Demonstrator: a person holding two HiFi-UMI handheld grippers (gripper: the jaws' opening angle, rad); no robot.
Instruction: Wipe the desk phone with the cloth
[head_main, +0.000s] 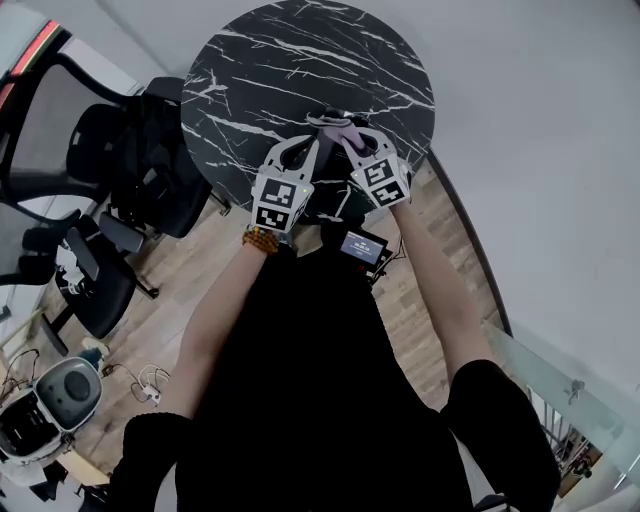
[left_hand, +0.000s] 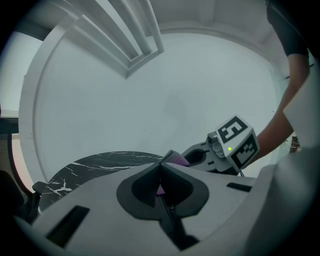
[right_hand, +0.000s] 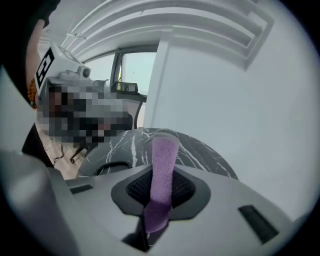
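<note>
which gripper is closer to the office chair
Left. The left gripper is on the side of the office chair; the right gripper, shut on the purple cloth, lies beyond it.

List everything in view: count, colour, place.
cloth: 1, purple, pinched by both grippers over the table's near edge
round table: 1, black marble with white veins, ahead of the person
desk phone: cannot be made out in any view
office chairs: at least 2, black, left of the table
screen device: 1, black with a lit screen, at the person's waist
grey-white machine: 1, on the floor at lower left
floor: wood planks, under the chairs
bead bracelet: 1, brown, on the left wrist
left gripper: 1, grey, shut on the cloth
right gripper: 1, grey, shut on the cloth
</note>
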